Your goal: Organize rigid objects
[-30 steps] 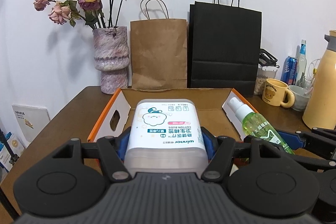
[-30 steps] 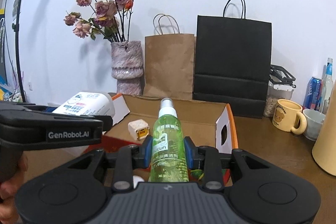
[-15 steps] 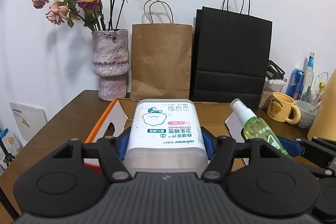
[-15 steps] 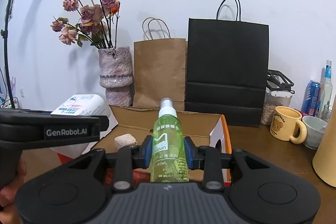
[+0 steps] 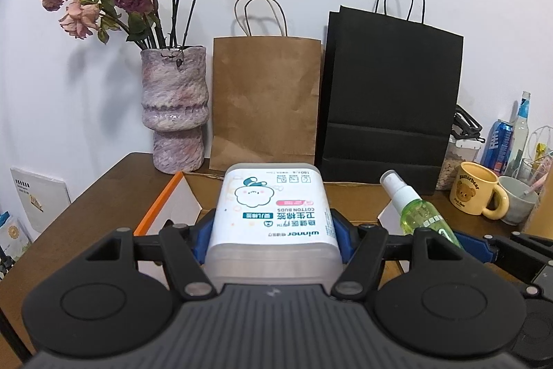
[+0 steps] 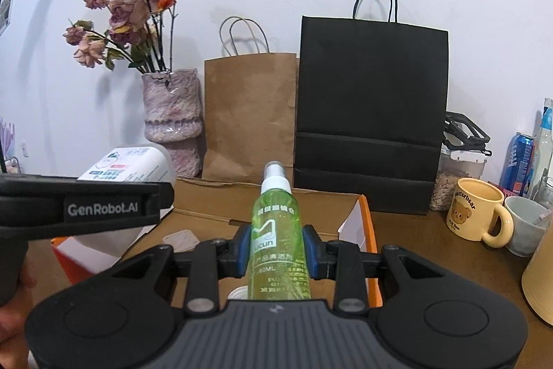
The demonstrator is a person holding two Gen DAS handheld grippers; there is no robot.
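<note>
My left gripper (image 5: 271, 232) is shut on a white cotton-bud box (image 5: 271, 213) with a cartoon label, held above the open cardboard box (image 5: 352, 192) with orange edges. My right gripper (image 6: 278, 251) is shut on a green spray bottle (image 6: 278, 230) with a white nozzle, held above the same cardboard box (image 6: 304, 213). The bottle also shows in the left wrist view (image 5: 420, 213), and the cotton-bud box in the right wrist view (image 6: 131, 165). A small pale object (image 6: 179, 237) lies inside the cardboard box.
Behind the box stand a vase of dried roses (image 5: 174, 108), a brown paper bag (image 5: 264, 102) and a black paper bag (image 5: 390, 99). At the right are a yellow bear mug (image 6: 477, 211), a white cup (image 6: 527, 223), a blue can (image 6: 518, 161) and a jar (image 6: 456, 175).
Both grippers have lifted with their objects, so the cardboard box sits lower in view and the bags and vase look closer. Both grips are unchanged.
</note>
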